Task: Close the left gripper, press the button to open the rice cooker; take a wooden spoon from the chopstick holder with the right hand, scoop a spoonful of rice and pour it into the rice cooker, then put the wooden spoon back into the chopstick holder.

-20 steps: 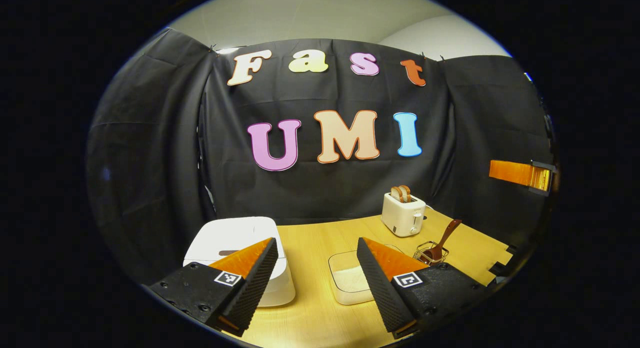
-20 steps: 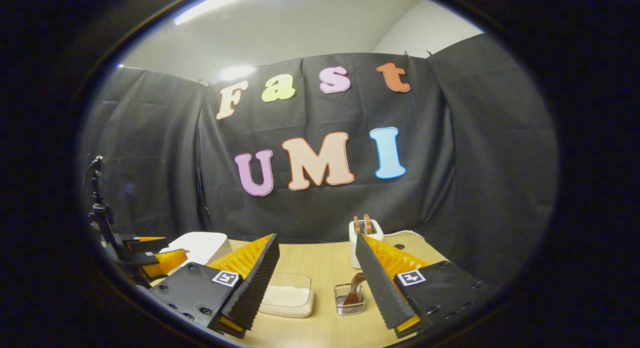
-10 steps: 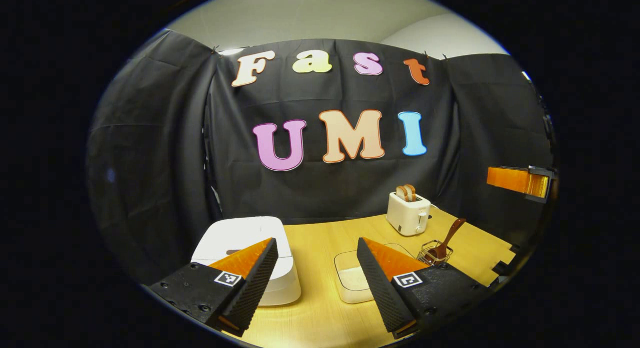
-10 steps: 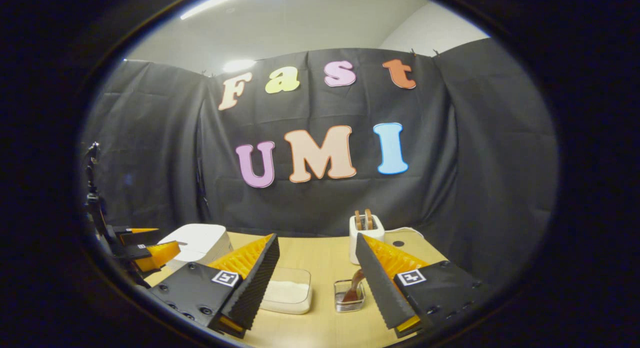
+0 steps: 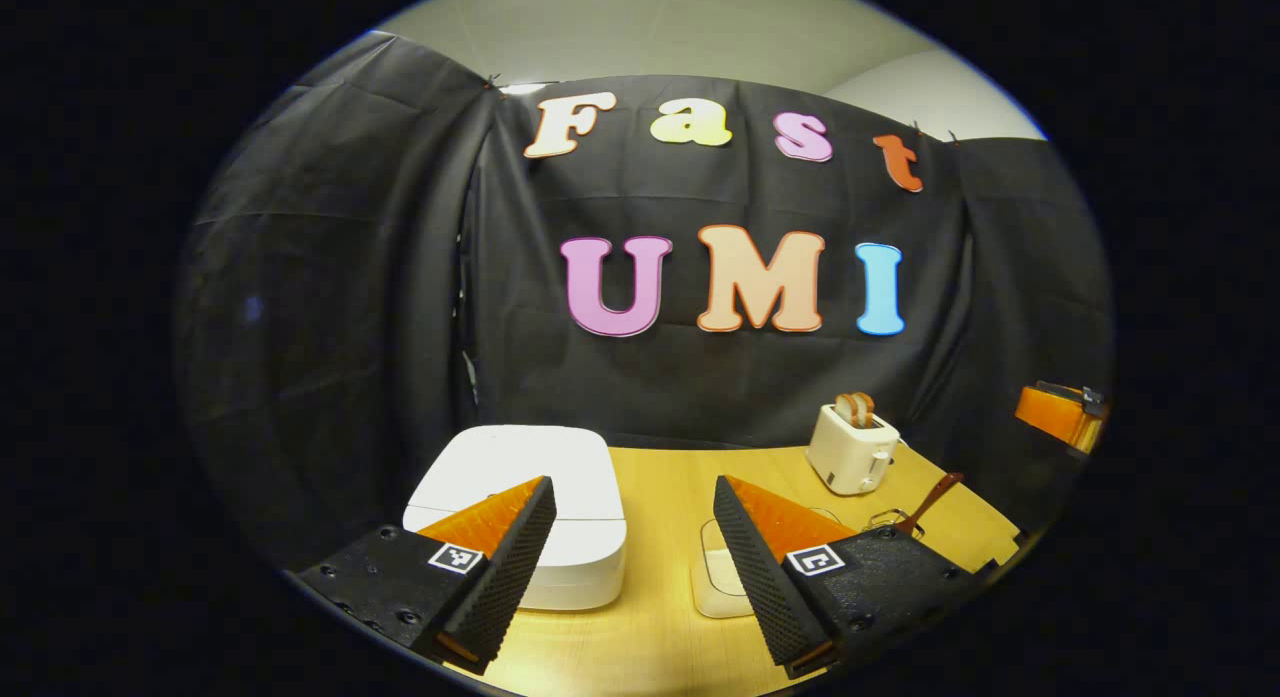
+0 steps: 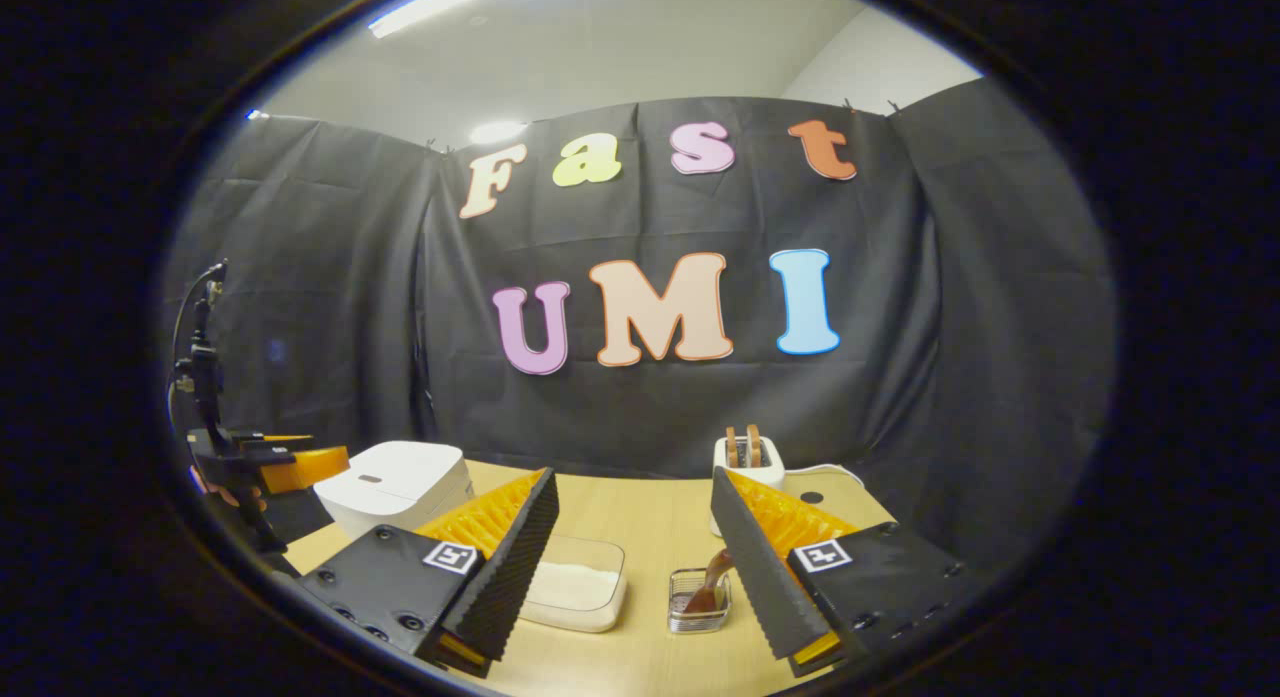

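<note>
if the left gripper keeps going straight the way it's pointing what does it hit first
Probably the rice cooker: it lies just ahead of the open left gripper, toward its left finger. Dead centre between the fingers is bare table, so depth leaves this uncertain.

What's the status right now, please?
Both grippers open, holding nothing. Rice cooker lid shut. Spoon in holder. Nothing in the way.

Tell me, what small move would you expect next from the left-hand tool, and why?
Probably closing the left gripper: its jaws stand wide apart, and the task wants it shut before pressing. The white, rounded rice cooker sits just ahead on the wooden table with its lid down. The right gripper hangs open, and the brown wooden spoon stands in the wire chopstick holder.
</note>
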